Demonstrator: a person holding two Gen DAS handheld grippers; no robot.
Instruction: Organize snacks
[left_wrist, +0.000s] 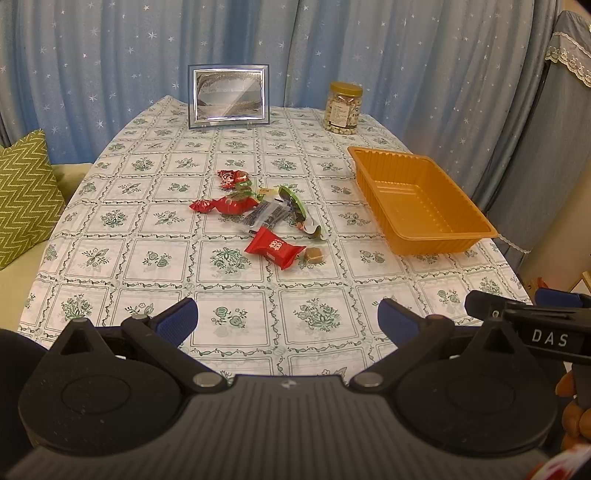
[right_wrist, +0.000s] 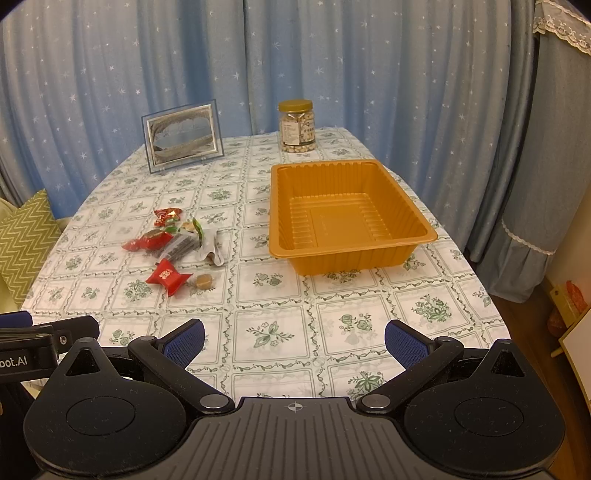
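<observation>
Worktop (left_wrist: 236, 266) with a green floral checked cloth, blue star curtain (left_wrist: 110, 55) behind it. Orange tray (right_wrist: 280, 236) sits empty on the right half, upright, well apart from both grippers. Picture frame (left_wrist: 228, 96) and nut jar (left_wrist: 342, 107) stand at the far edge, frame left of jar.

Left hand-held gripper (left_wrist: 287, 321): jaws spread wide, nothing between the pads, low over the near edge. Right hand-held gripper (right_wrist: 293, 341): same, wide and holding nothing, just right of the left one.

Snack pile (left_wrist: 258, 210) lies mid-worktop, left of the tray, well ahead of both grippers: straight ahead for the left one, ahead and to the left for the right one. Nearest piece is the red square pack (left_wrist: 275, 250), with a small brown candy (left_wrist: 313, 255) in clear wrap just beside it on the right. Behind them, touching or overlapping: a dark clear-wrapped bar (left_wrist: 266, 215), a green-edged wrapper (left_wrist: 295, 201), red twist candies (left_wrist: 225, 205).
</observation>
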